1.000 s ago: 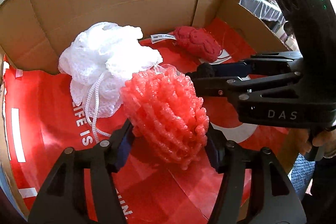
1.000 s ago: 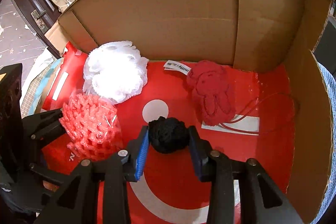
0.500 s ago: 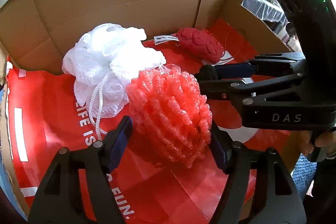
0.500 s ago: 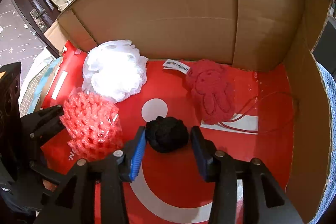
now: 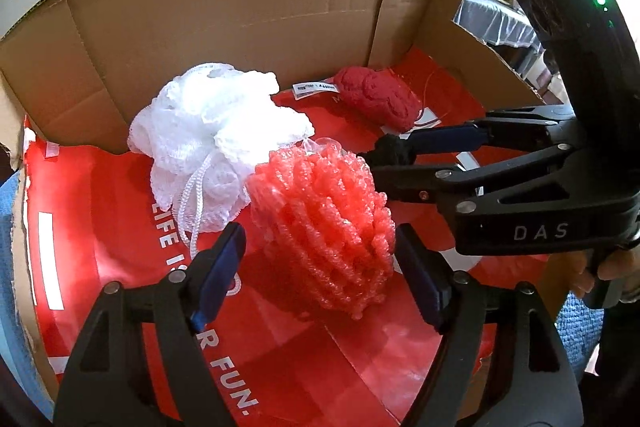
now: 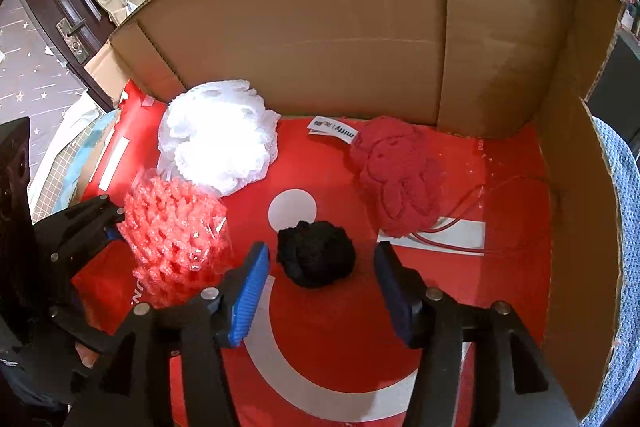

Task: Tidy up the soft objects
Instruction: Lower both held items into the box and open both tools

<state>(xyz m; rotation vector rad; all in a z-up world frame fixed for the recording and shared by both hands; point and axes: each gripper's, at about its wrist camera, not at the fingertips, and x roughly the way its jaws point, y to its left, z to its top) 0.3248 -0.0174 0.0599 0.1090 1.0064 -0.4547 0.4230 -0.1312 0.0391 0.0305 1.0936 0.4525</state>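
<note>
1. Brown corrugated cardboard box walls are seen around a red printed plastic sheet that lines the box floor.
2. A white mesh bath pouf is set near the back wall, toward the left corner of the box.
3. A dark red knitted soft toy with a white label is laid near the back wall, toward the right corner.
4. A pink ridged foam net bundle is rested on the sheet near the left edge, touching the pouf.
5. The left gripper is being opened around the pink bundle; its left pad is clear of it, and the right pad's contact cannot be told.
6. A black woolly ball is placed on the sheet at the middle of the box floor.
7. The right gripper is being opened, with gaps seen on both sides of the black ball between its blue pads.
</note>
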